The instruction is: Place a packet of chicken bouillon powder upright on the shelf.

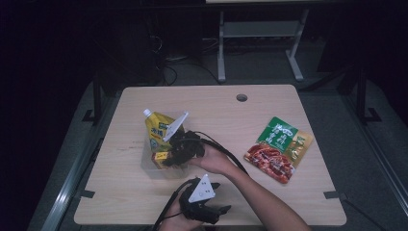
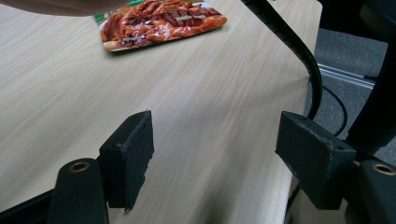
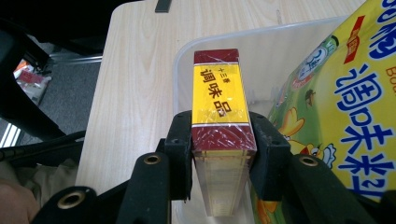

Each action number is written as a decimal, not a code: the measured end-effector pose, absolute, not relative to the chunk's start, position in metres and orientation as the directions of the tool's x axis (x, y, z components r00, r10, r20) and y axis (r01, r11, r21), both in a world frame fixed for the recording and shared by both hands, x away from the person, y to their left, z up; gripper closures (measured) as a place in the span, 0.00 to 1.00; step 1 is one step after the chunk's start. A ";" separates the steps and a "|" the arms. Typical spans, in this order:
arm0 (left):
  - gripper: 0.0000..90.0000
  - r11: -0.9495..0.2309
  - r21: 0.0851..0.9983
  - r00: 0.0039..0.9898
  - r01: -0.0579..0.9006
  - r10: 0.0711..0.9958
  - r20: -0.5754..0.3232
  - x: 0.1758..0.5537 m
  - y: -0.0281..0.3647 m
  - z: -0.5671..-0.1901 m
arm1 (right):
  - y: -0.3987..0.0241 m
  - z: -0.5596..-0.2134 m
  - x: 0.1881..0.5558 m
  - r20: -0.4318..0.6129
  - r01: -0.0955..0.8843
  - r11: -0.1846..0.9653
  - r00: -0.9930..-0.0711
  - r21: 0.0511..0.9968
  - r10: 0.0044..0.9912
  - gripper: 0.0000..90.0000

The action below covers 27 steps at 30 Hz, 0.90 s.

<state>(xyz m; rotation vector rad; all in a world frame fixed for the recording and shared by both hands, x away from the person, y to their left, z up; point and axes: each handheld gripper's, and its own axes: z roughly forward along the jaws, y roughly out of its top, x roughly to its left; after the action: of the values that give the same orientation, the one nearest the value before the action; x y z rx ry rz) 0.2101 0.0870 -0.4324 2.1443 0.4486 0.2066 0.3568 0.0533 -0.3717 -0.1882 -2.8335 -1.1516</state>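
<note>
A yellow box with dark red ends (image 3: 218, 98) stands inside a clear plastic tub (image 3: 183, 56), and my right gripper (image 3: 222, 135) is shut on its near end, pads pressed to both sides. Beside it in the tub leans a yellow spouted pouch (image 3: 345, 107). From above, the right gripper (image 1: 167, 158) reaches left into the tub (image 1: 146, 161), where the box (image 1: 160, 158) sits below the pouch (image 1: 158, 127). My left gripper (image 1: 220, 197) rests near the table's front edge with nothing between its open jaws (image 2: 212, 140).
A green and red packet of sliced meat (image 1: 278, 149) lies flat on the right half of the table (image 1: 144, 202); it is also ahead of the left gripper (image 2: 159, 21). A cable hole (image 1: 241, 97) sits near the back edge. The gripper's black cable (image 2: 299, 46) hangs over the table's side.
</note>
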 end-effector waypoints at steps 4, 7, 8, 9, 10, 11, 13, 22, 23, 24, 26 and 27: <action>0.30 -0.526 0.817 0.921 0.238 0.389 -0.018 0.210 0.086 -0.433 | 0.050 -0.372 0.356 0.125 0.154 0.705 -0.988 0.692 0.094 0.69; 0.30 -0.527 0.815 0.920 0.243 0.391 -0.022 0.209 0.086 -0.433 | 0.045 -0.369 0.355 0.131 0.165 0.688 -0.986 0.707 0.103 0.66; 0.30 -0.528 0.814 0.920 0.244 0.392 -0.021 0.209 0.085 -0.434 | 0.043 -0.367 0.354 0.132 0.167 0.684 -0.986 0.710 0.104 0.65; 0.30 -0.526 0.814 0.919 0.246 0.393 -0.024 0.209 0.085 -0.434 | 0.041 -0.366 0.353 0.129 0.167 0.682 -0.986 0.712 0.107 0.64; 0.30 -0.525 0.814 0.918 0.250 0.395 -0.028 0.209 0.085 -0.434 | 0.039 -0.365 0.352 0.125 0.167 0.680 -0.986 0.714 0.111 0.64; 0.30 -0.529 0.813 0.920 0.242 0.391 -0.019 0.209 0.085 -0.434 | 0.036 -0.364 0.351 0.125 0.170 0.677 -0.985 0.716 0.116 0.63; 0.30 -0.531 0.814 0.921 0.237 0.388 -0.015 0.209 0.085 -0.434 | 0.030 -0.362 0.349 0.131 0.176 0.666 -0.984 0.725 0.117 0.61; 0.35 -0.540 0.807 0.925 0.241 0.379 -0.022 0.213 0.083 -0.433 | -0.016 -0.347 0.341 0.186 0.255 0.589 -0.967 0.767 0.177 0.51; 0.35 -0.544 0.804 0.925 0.238 0.379 -0.018 0.215 0.083 -0.432 | -0.023 -0.346 0.341 0.187 0.261 0.583 -0.965 0.770 0.186 0.50; 0.36 -0.537 0.806 0.923 0.248 0.385 -0.028 0.215 0.083 -0.431 | -0.030 -0.345 0.340 0.190 0.272 0.578 -0.961 0.769 0.200 0.49; 0.37 -0.531 0.810 0.922 0.248 0.385 -0.030 0.218 0.082 -0.429 | -0.046 -0.345 0.340 0.210 0.302 0.560 -0.952 0.772 0.223 0.47; 0.38 -0.523 0.814 0.920 0.254 0.390 -0.037 0.219 0.081 -0.428 | -0.051 -0.345 0.340 0.227 0.318 0.552 -0.947 0.771 0.228 0.46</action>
<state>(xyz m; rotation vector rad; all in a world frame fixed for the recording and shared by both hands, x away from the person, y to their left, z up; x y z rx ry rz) 0.2189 0.0814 -0.4282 2.1475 0.4571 0.1855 0.3403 -0.0511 -0.3451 -0.4727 -2.6785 -1.3609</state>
